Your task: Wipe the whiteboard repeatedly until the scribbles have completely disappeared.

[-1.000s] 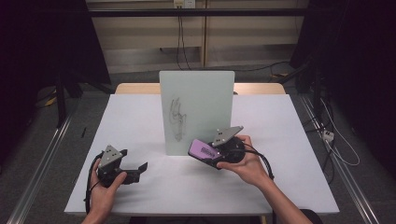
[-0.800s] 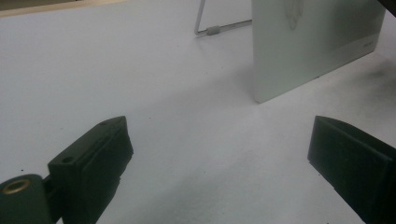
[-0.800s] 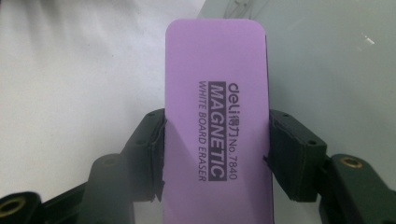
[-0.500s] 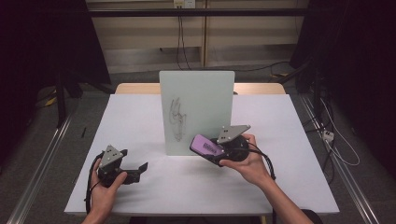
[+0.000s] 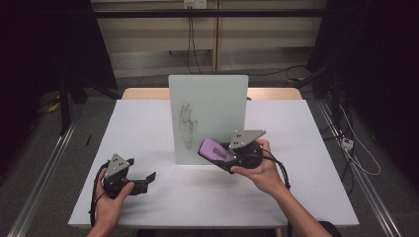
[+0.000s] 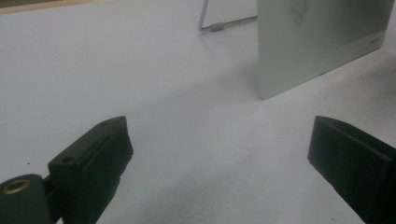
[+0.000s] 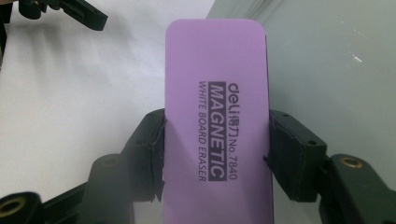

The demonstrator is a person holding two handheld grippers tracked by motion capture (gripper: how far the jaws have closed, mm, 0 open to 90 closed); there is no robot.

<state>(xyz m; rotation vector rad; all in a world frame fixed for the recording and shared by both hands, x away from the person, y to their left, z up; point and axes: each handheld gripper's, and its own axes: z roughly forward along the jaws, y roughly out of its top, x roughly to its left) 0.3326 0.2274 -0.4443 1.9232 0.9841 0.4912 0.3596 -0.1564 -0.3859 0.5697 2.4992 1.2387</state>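
A small whiteboard (image 5: 212,106) stands upright mid-table with a faint pen scribble (image 5: 187,126) on its face. My right gripper (image 5: 221,156) is shut on a purple magnetic whiteboard eraser (image 5: 215,149) and holds it close to the board's lower right part. In the right gripper view both pads press the long sides of the eraser (image 7: 217,107), and the board (image 7: 336,70) is just behind it. My left gripper (image 5: 144,179) rests low on the table at the front left, jaws open with nothing between them. In the left gripper view its fingers (image 6: 98,156) frame bare table, the board (image 6: 322,42) beyond.
The white table (image 5: 296,138) reaches to a wooden edge (image 5: 143,93) at the back. A wire stand (image 6: 219,25) props the board from behind. The left gripper (image 7: 70,11) shows far off in the right gripper view. Dark floor and cables (image 5: 356,158) surround the table.
The right gripper has edged the eraser slightly up and closer to the board. The left gripper has stayed where it was.
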